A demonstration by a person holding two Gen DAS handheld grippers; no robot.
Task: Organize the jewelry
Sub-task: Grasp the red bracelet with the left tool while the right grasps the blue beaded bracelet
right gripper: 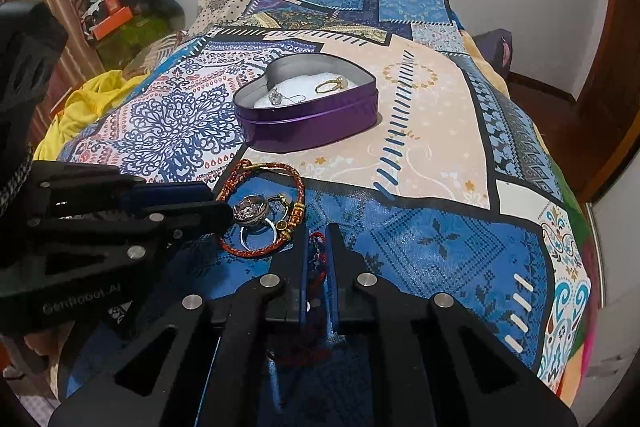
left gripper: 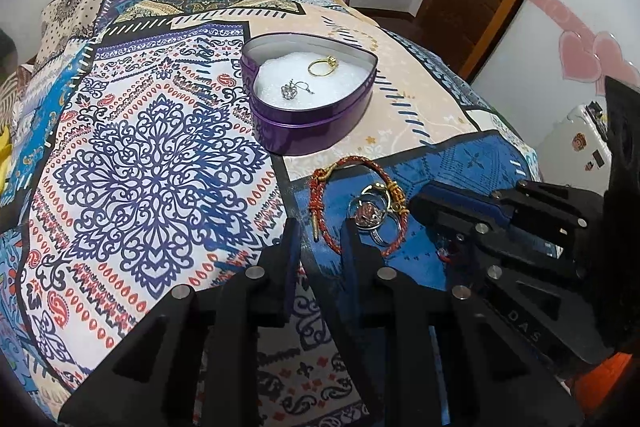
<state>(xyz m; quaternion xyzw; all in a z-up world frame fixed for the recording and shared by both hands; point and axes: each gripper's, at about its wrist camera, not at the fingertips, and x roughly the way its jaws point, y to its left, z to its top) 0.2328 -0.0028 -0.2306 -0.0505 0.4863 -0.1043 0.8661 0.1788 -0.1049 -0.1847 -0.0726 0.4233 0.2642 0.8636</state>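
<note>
On a bed spread with a patchwork-print cover (right gripper: 432, 115), the right claw (right gripper: 317, 247) is clamped on a thin red cord bracelet (right gripper: 318, 253) whose loop stands between the blue pads, running along the fingers toward the camera. Just beside it to the left, the left claw (left gripper: 320, 239) has its jaws drawn narrow, nothing visibly pressed between them, the right finger (left gripper: 352, 247) touching or just short of a braided red-and-gold bracelet (left gripper: 348, 163). That bracelet lies flat in an open loop, its long axis running away from the claws toward the tin, its gold clasp end pointing back at the left claw. Inside the loop sits a cluster of silver rings (left gripper: 368, 215), one with a large domed top. Farther out, a purple heart-shaped tin (left gripper: 320, 123) rests open, its point toward the right side of the bed; on its white lining lie a gold ring (left gripper: 323, 65) and a silver pendant (left gripper: 290, 91), well apart.
</note>
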